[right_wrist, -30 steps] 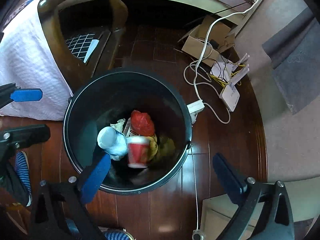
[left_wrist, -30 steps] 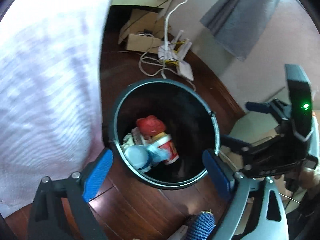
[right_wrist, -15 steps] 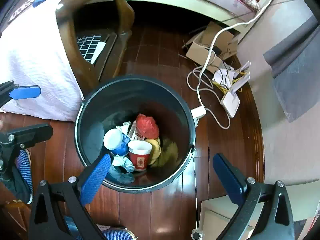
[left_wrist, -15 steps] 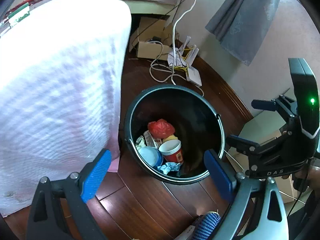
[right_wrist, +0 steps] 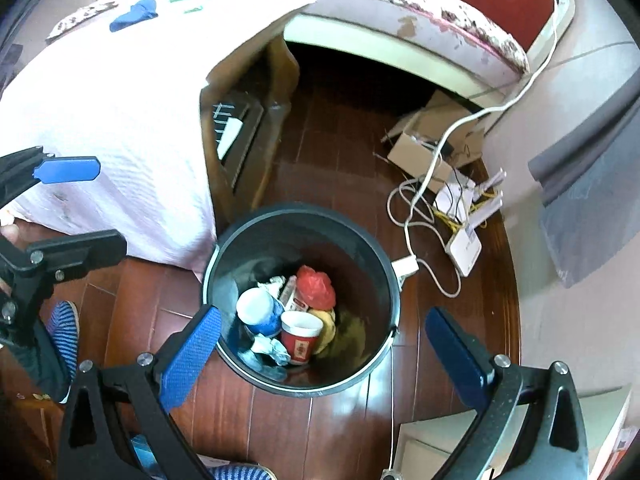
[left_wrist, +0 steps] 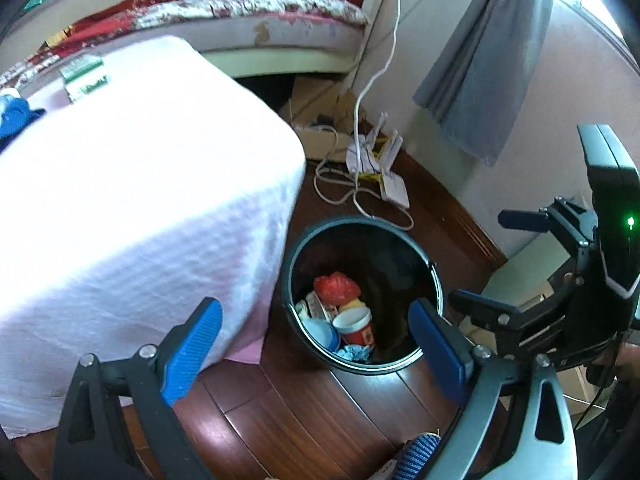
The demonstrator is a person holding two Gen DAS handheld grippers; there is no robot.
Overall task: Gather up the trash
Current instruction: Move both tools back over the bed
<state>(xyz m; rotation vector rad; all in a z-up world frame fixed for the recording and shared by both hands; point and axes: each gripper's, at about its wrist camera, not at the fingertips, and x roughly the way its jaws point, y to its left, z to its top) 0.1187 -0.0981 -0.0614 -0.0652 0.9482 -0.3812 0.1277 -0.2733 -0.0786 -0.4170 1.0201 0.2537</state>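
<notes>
A black round trash bin (left_wrist: 436,292) (right_wrist: 384,280) stands on the dark wood floor beside a table with a white cloth (left_wrist: 140,200) (right_wrist: 112,120). In the bin lie a red-and-white paper cup (left_wrist: 357,326) (right_wrist: 301,338), a red crumpled bag (left_wrist: 336,286) (right_wrist: 316,282), a blue-and-white cup (right_wrist: 258,312) and crumpled paper. My left gripper (left_wrist: 316,354) is open and empty, high above the bin. My right gripper (right_wrist: 320,356) is open and empty above the bin too. On the tabletop lie a blue item (left_wrist: 14,116) (right_wrist: 134,14) and a green-and-white packet (left_wrist: 84,76).
A bed (left_wrist: 260,20) runs along the back. Cardboard boxes (right_wrist: 424,144), white cables (right_wrist: 416,208) and a white router (right_wrist: 466,246) lie on the floor behind the bin. A grey curtain (left_wrist: 488,60) hangs at the right. A wooden table leg (right_wrist: 276,120) stands near the bin.
Both grippers have risen and pulled back from the bin, so it looks smaller and the tabletop and bed come into view. The red paper cup has settled upright in the bin.
</notes>
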